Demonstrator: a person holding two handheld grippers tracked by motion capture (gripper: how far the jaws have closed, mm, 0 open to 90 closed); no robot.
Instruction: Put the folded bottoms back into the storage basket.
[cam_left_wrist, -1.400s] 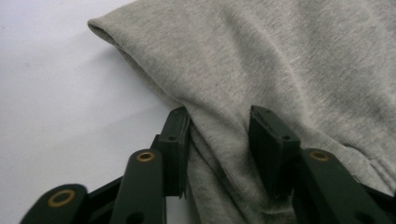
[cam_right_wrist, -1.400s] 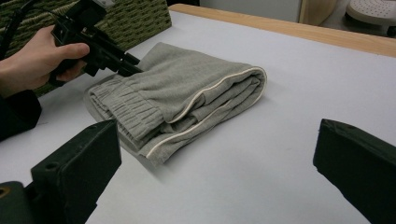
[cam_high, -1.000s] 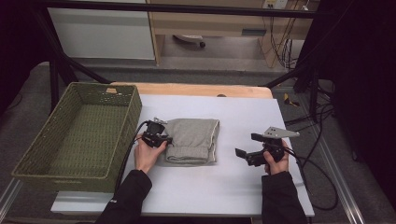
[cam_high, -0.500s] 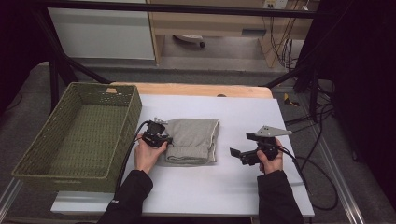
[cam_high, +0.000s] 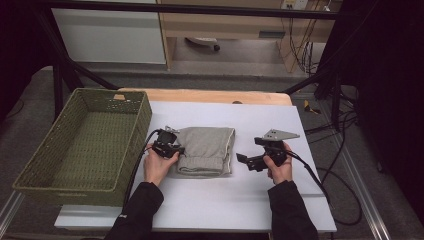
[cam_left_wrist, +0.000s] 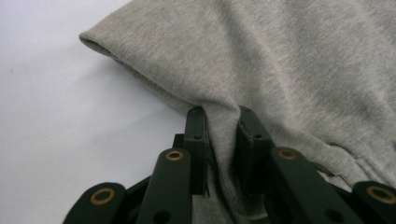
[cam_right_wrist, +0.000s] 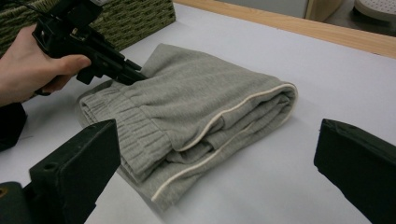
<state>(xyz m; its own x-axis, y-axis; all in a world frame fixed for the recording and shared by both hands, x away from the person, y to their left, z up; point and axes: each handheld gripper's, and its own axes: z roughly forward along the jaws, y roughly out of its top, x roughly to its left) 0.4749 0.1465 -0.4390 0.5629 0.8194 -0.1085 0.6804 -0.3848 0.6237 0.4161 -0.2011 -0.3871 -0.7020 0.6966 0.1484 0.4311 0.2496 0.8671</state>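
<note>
Folded grey knit garment with cream piping (cam_high: 206, 150) lies mid-counter on the white counter (cam_high: 260, 205), just right of the green woven rectangular basket (cam_high: 82, 145), which stands at the left end.

Left gripper (cam_high: 172, 149) is at the garment's left edge. Its own view shows the two black fingers (cam_left_wrist: 196, 135) closed on a pinch of grey fabric near the ribbed hem; a fold of cloth stands up between them. Grip looks firm but takes only the top layers.

Right gripper (cam_high: 247, 160) hangs just right of the garment, apart from it, pointing left toward it. Its fingers (cam_right_wrist: 79, 163) stand wide open with nothing between them; the folded stack's near right corner lies ahead, between the two.

Step in hand, as judged: bring the right gripper onto the garment's right side for a two-point hold, likely to lift it to the basket.

To do it well:
- Come in low along the counter so the lower finger slides under the whole stack, not just the top fold.
- Take the folded right edge by the piping, roughly opposite the left grip, so the bundle stays level.
- Close fully before either hand lifts.
- Raise both together; a lone pull on the left would unfold the layers.
</note>
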